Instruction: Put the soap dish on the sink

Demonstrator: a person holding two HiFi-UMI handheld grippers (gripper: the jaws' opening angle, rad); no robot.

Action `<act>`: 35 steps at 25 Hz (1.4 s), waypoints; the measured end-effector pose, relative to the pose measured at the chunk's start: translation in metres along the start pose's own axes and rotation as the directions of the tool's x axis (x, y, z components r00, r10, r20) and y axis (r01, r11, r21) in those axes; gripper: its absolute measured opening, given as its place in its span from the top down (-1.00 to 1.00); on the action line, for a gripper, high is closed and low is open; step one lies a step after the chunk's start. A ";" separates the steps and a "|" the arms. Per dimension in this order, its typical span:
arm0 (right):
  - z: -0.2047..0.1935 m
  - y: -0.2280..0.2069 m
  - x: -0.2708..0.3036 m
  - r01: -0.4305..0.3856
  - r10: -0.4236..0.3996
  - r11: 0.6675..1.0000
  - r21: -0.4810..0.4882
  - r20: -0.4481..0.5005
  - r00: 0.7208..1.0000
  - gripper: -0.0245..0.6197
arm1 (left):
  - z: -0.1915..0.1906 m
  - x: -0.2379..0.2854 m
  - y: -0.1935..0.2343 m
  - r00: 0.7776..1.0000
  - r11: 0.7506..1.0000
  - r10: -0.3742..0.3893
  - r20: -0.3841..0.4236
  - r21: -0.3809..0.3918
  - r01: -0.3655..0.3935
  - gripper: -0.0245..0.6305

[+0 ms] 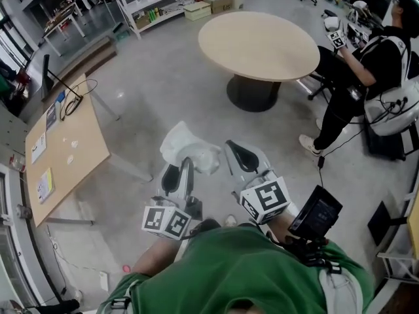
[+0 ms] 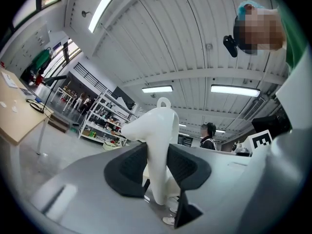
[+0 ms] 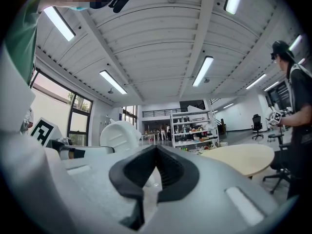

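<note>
A light wooden desk [image 1: 65,152] stands at the far left of the head view, with papers and a black cable on it. Right of it, over the bare grey floor [image 1: 163,90], the left gripper [image 1: 179,169] is clamped on the white plastic soap dish [image 1: 190,150]. The left gripper view shows both black pads pressed against the dish's sides. The dish rises between them, and a small loop shows at its top. It is held up in the air just in front of the person's green shirt [image 1: 242,267], close beside the other gripper.

Just to the right, the right gripper [image 1: 237,148] points the same way. Its jaws are together and the pads meet at their tips with nothing between them. In the right gripper view the dish shows as a ribbed white shape off to its left.

Farther right and beyond, a round beige table [image 1: 258,44] stands on a dark pedestal. At the right edge sits a person in black [image 1: 366,70].
</note>
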State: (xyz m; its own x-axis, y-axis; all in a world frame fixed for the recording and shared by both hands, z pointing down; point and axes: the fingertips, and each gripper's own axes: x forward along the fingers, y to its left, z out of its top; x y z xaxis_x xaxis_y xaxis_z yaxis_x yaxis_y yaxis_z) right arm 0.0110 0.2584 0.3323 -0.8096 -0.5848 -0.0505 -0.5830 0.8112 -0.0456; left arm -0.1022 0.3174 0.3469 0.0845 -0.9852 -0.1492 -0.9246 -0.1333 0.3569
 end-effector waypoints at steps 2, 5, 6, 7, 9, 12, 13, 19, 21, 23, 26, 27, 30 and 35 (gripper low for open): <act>0.002 -0.005 0.000 0.023 -0.023 1.000 -0.002 0.003 1.000 0.91 | 0.002 0.006 -0.002 1.000 1.000 -0.017 -0.009 0.000 0.017 0.52; 0.005 -0.009 -0.001 0.052 -0.052 0.999 -0.003 -0.002 0.999 0.91 | 0.003 0.012 -0.004 0.999 0.999 -0.040 -0.032 -0.003 0.040 0.52; 0.007 -0.009 -0.002 0.061 -0.061 0.998 -0.006 -0.003 0.998 0.91 | 0.003 0.014 -0.004 0.998 0.999 -0.053 -0.033 -0.007 0.052 0.52; 0.008 -0.010 -0.003 0.070 -0.070 0.998 -0.009 -0.002 0.998 0.91 | 0.003 0.016 -0.005 0.997 0.998 -0.067 -0.031 -0.010 0.066 0.52; 0.010 -0.013 -0.004 0.090 -0.090 0.996 -0.015 0.002 0.996 0.91 | 0.003 0.020 -0.007 0.995 0.996 -0.093 -0.030 -0.011 0.093 0.52; 0.009 -0.015 -0.003 0.119 -0.119 0.993 -0.017 0.000 0.993 0.91 | 0.002 0.024 -0.006 0.992 0.993 -0.120 -0.041 -0.014 0.119 0.52; 0.009 -0.015 -0.002 0.127 -0.127 0.992 -0.018 -0.002 0.992 0.91 | 0.002 0.025 -0.005 0.991 0.992 -0.125 -0.046 -0.016 0.124 0.52; 0.010 -0.018 0.003 0.189 -0.189 0.982 -0.029 -0.017 0.982 0.91 | 0.005 0.033 0.004 0.985 0.988 -0.155 -0.078 -0.038 0.152 0.52; 0.008 -0.019 0.003 0.212 -0.213 0.977 -0.033 -0.025 0.977 0.91 | 0.003 0.034 0.007 0.981 0.985 -0.172 -0.087 -0.050 0.168 0.52; 0.007 -0.019 0.000 0.234 -0.235 0.972 -0.038 -0.031 0.972 0.91 | -0.001 0.036 0.007 0.977 0.980 -0.194 -0.088 -0.063 0.189 0.52; 0.006 -0.021 -0.005 0.263 -0.264 0.964 -0.046 -0.035 0.964 0.91 | -0.006 0.038 0.004 0.970 0.972 -0.226 -0.083 -0.080 0.220 0.52; 0.006 -0.021 -0.006 0.269 -0.271 0.962 -0.050 -0.036 0.962 0.91 | -0.007 0.038 0.003 0.969 0.970 -0.233 -0.082 -0.084 0.226 0.52; 0.003 -0.019 -0.008 0.279 -0.282 0.958 -0.064 -0.041 0.958 0.91 | -0.012 0.038 0.004 0.967 0.969 -0.236 -0.092 -0.091 0.228 0.52; 0.001 -0.024 -0.006 0.286 -0.289 0.956 -0.067 -0.043 0.956 0.91 | -0.017 0.042 0.005 0.967 0.971 -0.232 -0.105 -0.093 0.222 0.52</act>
State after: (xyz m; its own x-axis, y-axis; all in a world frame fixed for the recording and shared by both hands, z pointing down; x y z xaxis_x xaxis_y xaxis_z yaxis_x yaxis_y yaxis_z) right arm 0.0300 0.2430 0.3330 -0.6090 -0.7932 0.0082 -0.7931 0.6090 0.0092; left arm -0.0974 0.2737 0.3579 0.3349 -0.9332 -0.1303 -0.8440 -0.3586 0.3989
